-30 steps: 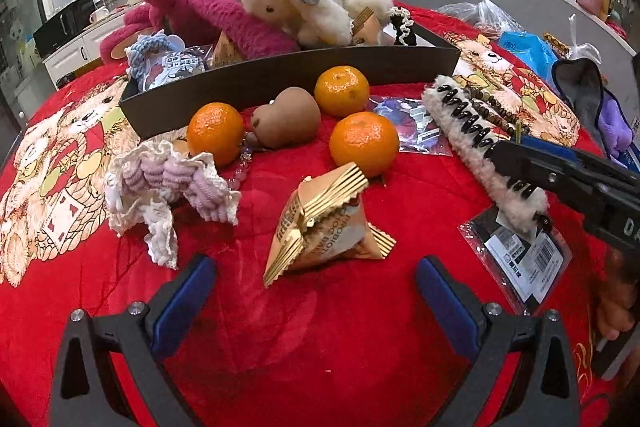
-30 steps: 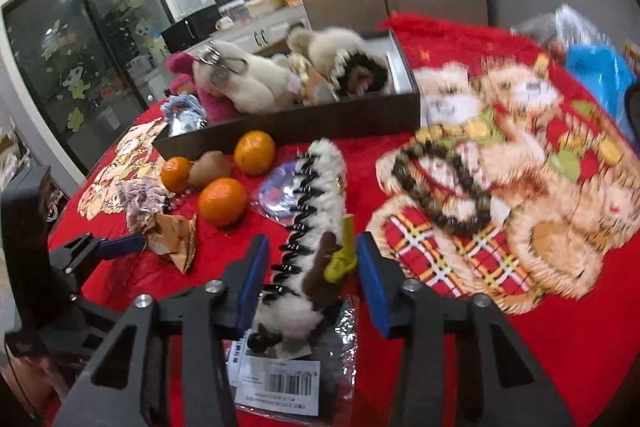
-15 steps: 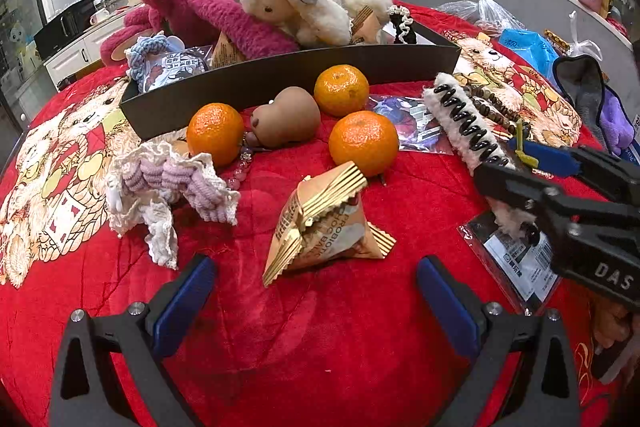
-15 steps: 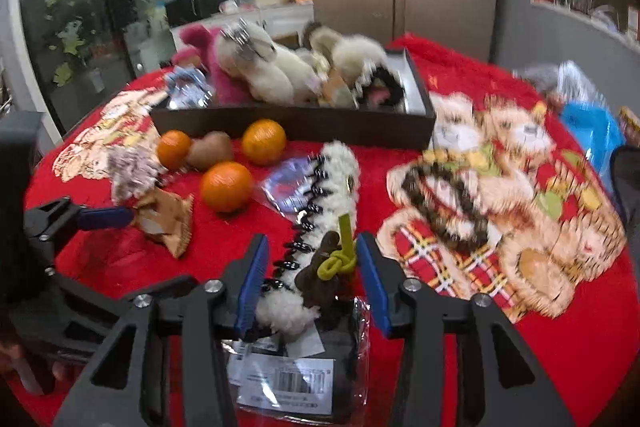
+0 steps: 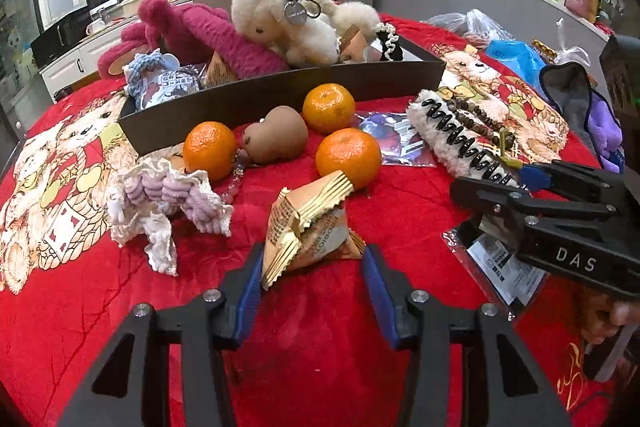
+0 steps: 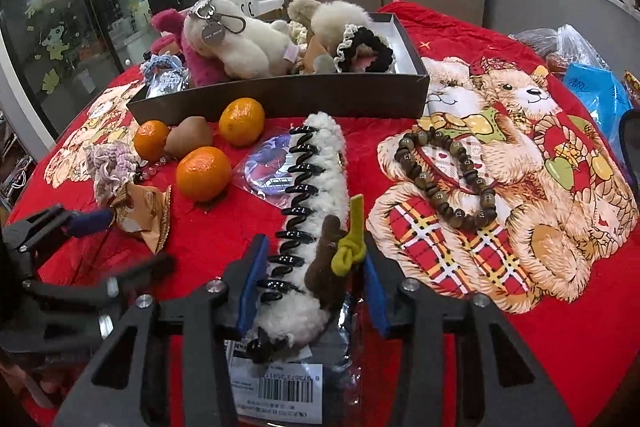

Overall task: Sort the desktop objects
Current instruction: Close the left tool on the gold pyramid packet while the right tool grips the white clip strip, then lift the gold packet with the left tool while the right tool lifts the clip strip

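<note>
A gold snack packet [image 5: 308, 231] lies on the red cloth between the fingers of my left gripper [image 5: 314, 287]. Its jaws are closing and both blue pads touch the packet's corners. My right gripper [image 6: 312, 287] straddles the near end of a white fluffy hair clip [image 6: 312, 187] with black teeth, a brown plush bit and a yellow-green knot. Those jaws are closing too, with the pads against the clip's sides. The clip lies on its clear wrapper with a barcode label [image 6: 284, 391]. In the left wrist view the right gripper [image 5: 520, 183] reaches in from the right.
A dark box [image 5: 280, 95] at the back holds plush toys. In front of it lie three oranges [image 5: 348, 157], a brown gourd shape [image 5: 276, 141], a lilac scrunchie [image 5: 168, 195] and a foil badge [image 6: 276, 167]. A bead bracelet [image 6: 444, 179] lies right of the clip.
The left jaws came in from wide open to the packet's sides and pushed its right corner inward. The right gripper slid in along the clip's near end.
</note>
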Action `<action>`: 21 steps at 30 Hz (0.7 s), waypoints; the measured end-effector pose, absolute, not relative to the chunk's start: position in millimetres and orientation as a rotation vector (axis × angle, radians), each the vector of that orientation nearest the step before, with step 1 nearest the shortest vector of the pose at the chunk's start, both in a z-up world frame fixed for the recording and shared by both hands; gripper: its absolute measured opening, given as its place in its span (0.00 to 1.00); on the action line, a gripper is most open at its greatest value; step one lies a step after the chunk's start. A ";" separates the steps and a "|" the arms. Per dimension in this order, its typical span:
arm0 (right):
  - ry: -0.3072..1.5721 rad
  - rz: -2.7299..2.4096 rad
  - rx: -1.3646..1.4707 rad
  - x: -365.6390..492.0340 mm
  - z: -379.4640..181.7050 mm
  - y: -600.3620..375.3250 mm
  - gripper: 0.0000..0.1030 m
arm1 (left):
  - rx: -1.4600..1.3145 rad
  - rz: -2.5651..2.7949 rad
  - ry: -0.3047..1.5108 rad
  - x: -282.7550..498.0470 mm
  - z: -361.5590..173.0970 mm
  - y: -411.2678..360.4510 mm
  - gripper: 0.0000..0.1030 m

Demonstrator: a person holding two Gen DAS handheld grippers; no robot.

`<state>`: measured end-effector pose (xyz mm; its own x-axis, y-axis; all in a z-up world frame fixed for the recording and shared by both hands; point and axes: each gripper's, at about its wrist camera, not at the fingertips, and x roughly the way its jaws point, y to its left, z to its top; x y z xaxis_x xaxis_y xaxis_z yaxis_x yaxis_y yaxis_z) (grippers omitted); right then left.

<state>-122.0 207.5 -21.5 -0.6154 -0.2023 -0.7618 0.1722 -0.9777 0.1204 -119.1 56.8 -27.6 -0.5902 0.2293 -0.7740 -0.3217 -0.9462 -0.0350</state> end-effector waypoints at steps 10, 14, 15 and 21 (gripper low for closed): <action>-0.068 -2.706 1.181 -103.4 -7.8 212.5 0.42 | -1.209 2.543 0.022 -120.5 -25.6 41.1 0.04; -0.076 -2.707 1.117 -94.6 3.7 209.4 0.42 | -1.197 2.542 0.029 -118.8 -23.9 42.5 0.04; -0.078 -2.711 1.103 -92.3 6.1 208.4 0.42 | -1.188 2.543 0.025 -118.1 -23.0 42.2 0.04; -0.094 -2.703 1.070 -86.6 14.1 207.5 0.42 | -1.131 2.561 0.013 -107.0 -15.1 36.8 0.04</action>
<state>-86.6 207.5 14.1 -0.7057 -0.2380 -0.6673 0.1913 -0.9709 0.1440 -107.0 36.8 -15.1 -0.6251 0.3035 -0.7191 -0.3109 -0.9419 -0.1272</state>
